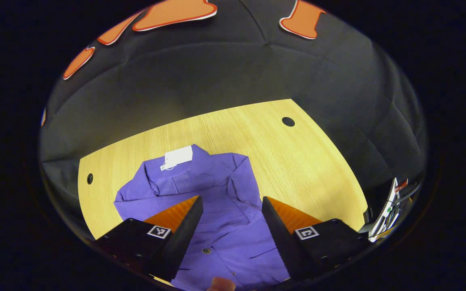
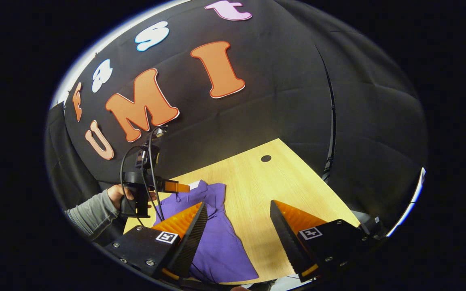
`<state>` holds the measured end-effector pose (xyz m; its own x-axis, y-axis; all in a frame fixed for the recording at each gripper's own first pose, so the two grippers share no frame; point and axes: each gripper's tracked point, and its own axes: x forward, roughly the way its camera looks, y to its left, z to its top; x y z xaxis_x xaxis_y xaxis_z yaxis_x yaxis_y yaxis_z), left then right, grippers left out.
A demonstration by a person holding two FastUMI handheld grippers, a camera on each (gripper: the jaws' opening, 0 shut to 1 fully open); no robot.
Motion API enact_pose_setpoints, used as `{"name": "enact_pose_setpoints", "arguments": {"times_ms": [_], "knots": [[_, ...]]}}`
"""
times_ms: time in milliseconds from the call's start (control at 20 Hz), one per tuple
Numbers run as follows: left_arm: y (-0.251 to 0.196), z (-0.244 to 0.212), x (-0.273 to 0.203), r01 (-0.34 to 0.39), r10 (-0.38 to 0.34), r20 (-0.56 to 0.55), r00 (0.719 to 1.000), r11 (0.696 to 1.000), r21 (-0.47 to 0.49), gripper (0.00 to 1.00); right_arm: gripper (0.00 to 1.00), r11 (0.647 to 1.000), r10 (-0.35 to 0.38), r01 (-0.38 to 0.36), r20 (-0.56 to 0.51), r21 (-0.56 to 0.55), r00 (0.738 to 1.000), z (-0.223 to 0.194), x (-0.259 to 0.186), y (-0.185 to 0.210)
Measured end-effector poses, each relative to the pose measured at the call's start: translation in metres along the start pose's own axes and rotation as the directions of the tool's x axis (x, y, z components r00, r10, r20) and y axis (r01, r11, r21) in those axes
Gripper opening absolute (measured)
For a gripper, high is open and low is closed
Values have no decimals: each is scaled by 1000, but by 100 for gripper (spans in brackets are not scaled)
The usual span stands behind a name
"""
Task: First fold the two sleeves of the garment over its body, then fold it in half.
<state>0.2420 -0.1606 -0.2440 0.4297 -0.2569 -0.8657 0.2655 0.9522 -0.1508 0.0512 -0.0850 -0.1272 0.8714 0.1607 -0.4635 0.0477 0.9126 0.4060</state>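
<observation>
Your purple shirt [image 1: 221, 202] lies flat on the wooden table [image 1: 297, 161], sleeves already folded in, with a white tag [image 1: 178, 157] at its far collar. Your left gripper [image 1: 232, 218] hangs over the shirt, jaws wide apart and holding nothing. Your right gripper [image 2: 239, 226] is wide open and empty too, over the shirt's right edge.
</observation>
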Motion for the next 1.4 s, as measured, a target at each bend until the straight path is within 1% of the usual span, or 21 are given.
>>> {"name": "enact_pose_setpoints", "arguments": {"times_ms": [150,300,350,450,550,650,750,800,950,1000,1050,1150,1200,1250,1300,1350,1400], "knots": [[9,5,-25,-27,29,130,991,1000,-12,98,93,999,3,-3,-6,-34,1000,-6,2,1],[17,7,-70,-66,70,260,963,998,-23,98,93,998,18,-18,0,-60,1000,-9,3,8],[20,6,-85,-76,82,298,951,997,-32,98,93,998,25,-25,4,-65,1000,-9,3,11],[28,2,-115,-104,123,379,917,992,-70,98,93,995,38,-36,15,-90,999,-10,4,15],[38,-6,-147,-127,165,450,878,985,-114,97,93,990,55,-51,27,-133,998,-11,4,23],[50,-14,-183,-161,217,523,825,975,-151,97,93,981,81,-73,38,-179,996,-14,3,32],[61,-25,-221,-206,270,590,761,963,-175,98,93,971,112,-97,53,-219,992,-17,0,42],[66,-33,-235,-229,292,614,733,956,-182,97,93,966,125,-109,57,-234,990,-20,1,46],[75,-56,-284,-297,359,689,629,931,-213,97,93,953,160,-138,61,-271,985,-31,-1,56],[78,-69,-295,-320,379,704,600,921,-222,96,93,948,162,-139,59,-288,985,-35,0,57],[81,-80,-307,-341,401,714,573,910,-238,97,93,942,166,-141,56,-306,985,-39,-1,57],[84,-105,-333,-369,435,727,531,891,-264,96,93,930,171,-143,55,-339,984,-47,-4,57],[90,-118,-342,-386,462,728,507,876,-288,96,93,925,174,-143,59,-353,983,-51,-6,58],[95,-130,-349,-398,487,723,489,863,-312,96,93,917,174,-142,54,-372,983,-57,-8,58],[101,-142,-350,-413,512,714,478,848,-331,96,93,909,162,-135,37,-395,986,-67,-7,54],[105,-153,-346,-421,523,698,488,842,-337,96,93,899,155,-138,6,-415,988,-78,-8,51],[110,-167,-336,-428,538,666,516,836,-344,96,93,893,144,-140,-23,-427,989,-90,-8,49]]}}
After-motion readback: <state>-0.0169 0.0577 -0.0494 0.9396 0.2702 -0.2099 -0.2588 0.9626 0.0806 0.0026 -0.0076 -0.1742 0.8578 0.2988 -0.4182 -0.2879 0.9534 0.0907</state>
